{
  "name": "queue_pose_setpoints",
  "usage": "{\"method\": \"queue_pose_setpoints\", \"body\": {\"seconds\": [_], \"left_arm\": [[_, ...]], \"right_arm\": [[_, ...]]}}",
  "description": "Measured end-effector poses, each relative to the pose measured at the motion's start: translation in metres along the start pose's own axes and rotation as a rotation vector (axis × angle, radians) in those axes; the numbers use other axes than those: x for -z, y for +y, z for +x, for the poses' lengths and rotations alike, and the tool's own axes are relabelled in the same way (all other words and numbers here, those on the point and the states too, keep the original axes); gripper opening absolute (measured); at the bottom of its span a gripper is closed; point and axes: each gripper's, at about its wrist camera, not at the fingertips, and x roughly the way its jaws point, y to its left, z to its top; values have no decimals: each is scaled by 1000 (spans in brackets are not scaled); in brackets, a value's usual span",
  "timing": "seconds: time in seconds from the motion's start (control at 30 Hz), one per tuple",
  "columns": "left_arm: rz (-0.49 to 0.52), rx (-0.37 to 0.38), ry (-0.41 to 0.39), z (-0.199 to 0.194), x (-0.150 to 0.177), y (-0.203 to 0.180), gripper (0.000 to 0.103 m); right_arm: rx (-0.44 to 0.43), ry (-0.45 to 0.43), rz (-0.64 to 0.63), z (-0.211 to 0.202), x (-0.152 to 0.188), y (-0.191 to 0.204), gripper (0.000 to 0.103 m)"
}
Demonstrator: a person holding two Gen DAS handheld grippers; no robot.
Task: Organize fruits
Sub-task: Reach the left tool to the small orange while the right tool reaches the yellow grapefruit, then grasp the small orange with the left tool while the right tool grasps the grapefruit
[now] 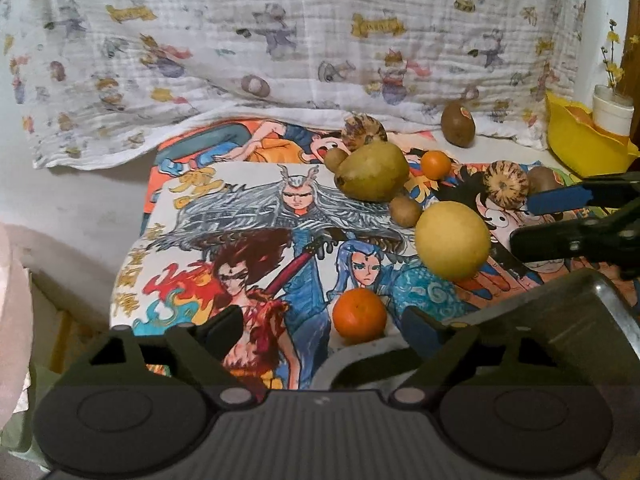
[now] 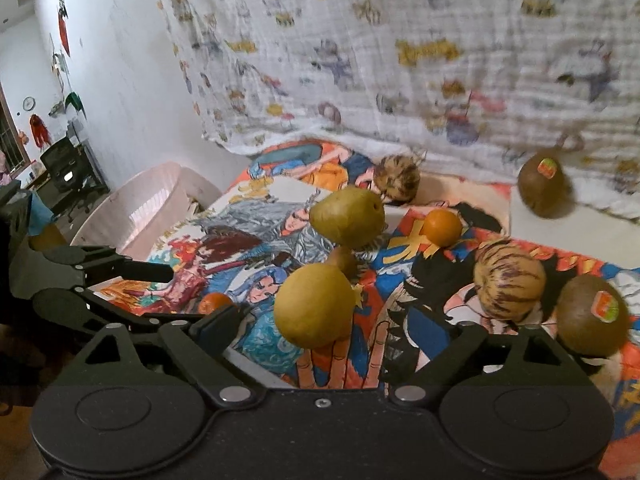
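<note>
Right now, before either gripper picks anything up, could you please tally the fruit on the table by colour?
Orange: 2
Yellow-green pears: 2
Striped tan: 2
Brown: 4
Total: 10

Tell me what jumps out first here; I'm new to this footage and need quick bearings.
The loud hand-drawn comic posters covering the table grab the eye first, with fruit scattered across them. A big yellow pear sits nearest the right gripper, whose jaws stand open, and an orange lies just ahead of the open left gripper. Behind everything hangs a white cartoon-print cloth.
</note>
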Motion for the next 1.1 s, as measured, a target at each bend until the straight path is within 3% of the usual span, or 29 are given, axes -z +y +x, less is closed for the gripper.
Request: {"method": "queue_pose_setpoints", "body": {"seconds": [0.57,0.67,1.1], "left_arm": [[55,133,17,22,-6,3,37],[56,133,11,22,-5,2,36],[-15,128,-70,0,-4,4,34]], "right_arm": [[-53,82,37,52,-5,-8,68],[-72,84,43,57,-5,-8,59],[-100,-3,13,36,5,-5,58]]}}
